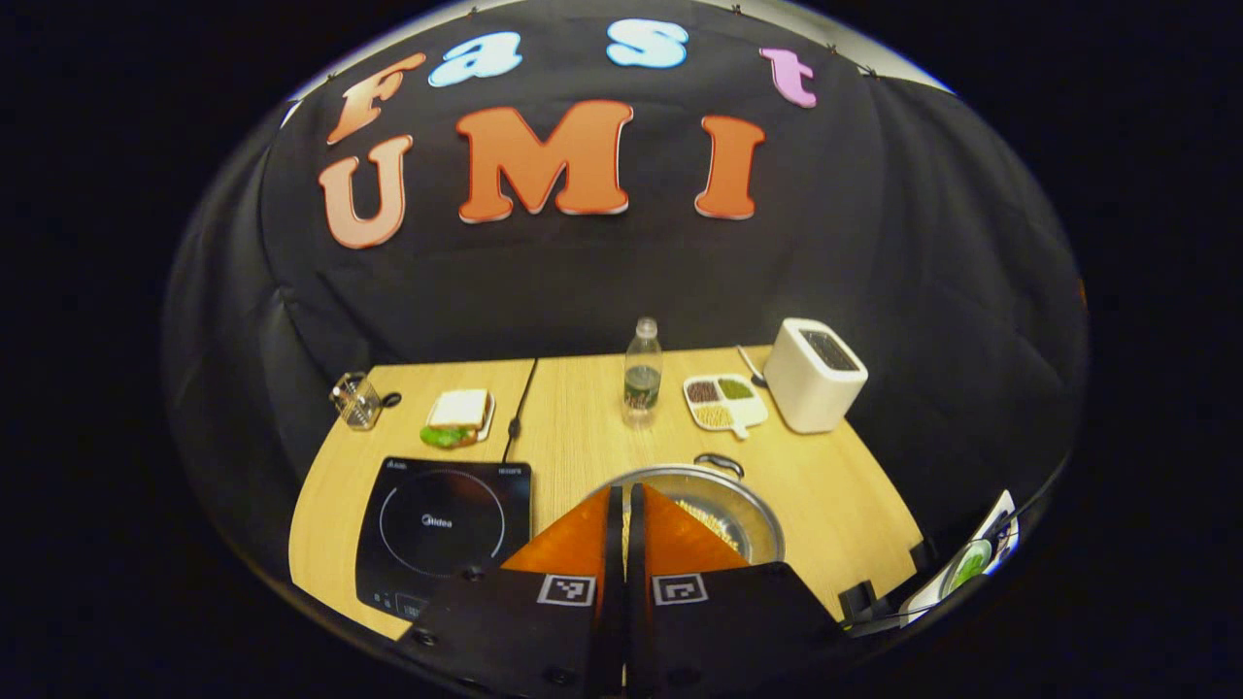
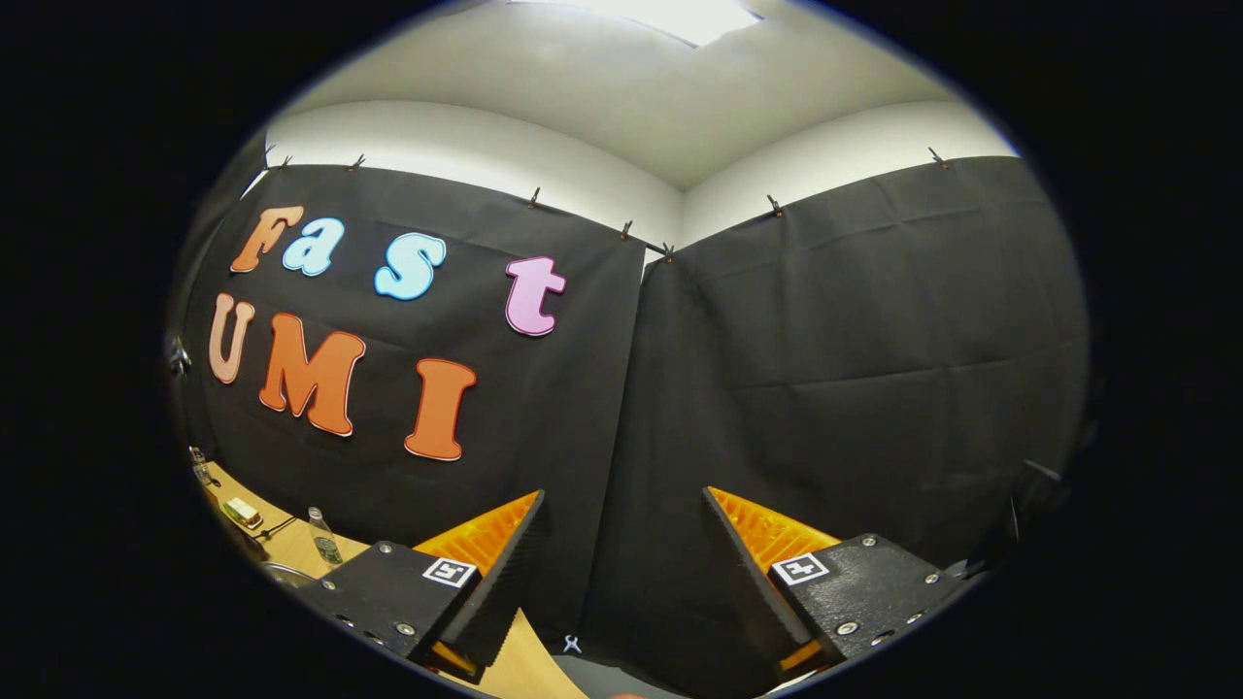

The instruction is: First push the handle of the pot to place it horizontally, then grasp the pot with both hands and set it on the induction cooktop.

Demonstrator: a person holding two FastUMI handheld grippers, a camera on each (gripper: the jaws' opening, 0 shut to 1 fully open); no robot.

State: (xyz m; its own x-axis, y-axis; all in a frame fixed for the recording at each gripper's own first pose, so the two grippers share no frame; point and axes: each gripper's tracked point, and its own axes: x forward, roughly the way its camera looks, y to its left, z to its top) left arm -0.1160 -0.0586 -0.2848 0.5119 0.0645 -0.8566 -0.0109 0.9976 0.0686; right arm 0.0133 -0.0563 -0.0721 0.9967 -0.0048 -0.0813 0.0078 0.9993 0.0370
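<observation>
In the left gripper view, the left tongs (image 1: 624,515) are pressed together with nothing between them, poised above the near rim of the steel pot (image 1: 723,505). The pot sits on the wooden table (image 1: 583,408), just right of the black induction cooktop (image 1: 445,529) and apart from it. Something pale and grainy lies in the pot's bottom. The pot's dark handle (image 1: 720,463) shows at the far rim, lying roughly level along the rim. Beyond the pot stand a clear plastic bottle (image 1: 642,374), a divided white dish (image 1: 724,402) holding three kinds of grains or beans, and a white toaster (image 1: 814,374) at the table's far right. A sandwich on a small plate (image 1: 457,417) lies behind the cooktop, with a clear glass container (image 1: 356,399) near the far left edge. A black cord (image 1: 521,403) runs across the table toward the cooktop.

In the right gripper view, the right tongs (image 2: 621,539) are spread wide, holding nothing, raised and aimed at the black cloth wall. At the lower left, a strip of the table (image 2: 291,549) shows with the bottle (image 2: 321,537) and a curve of the pot's rim (image 2: 286,575) beside the left finger.
</observation>
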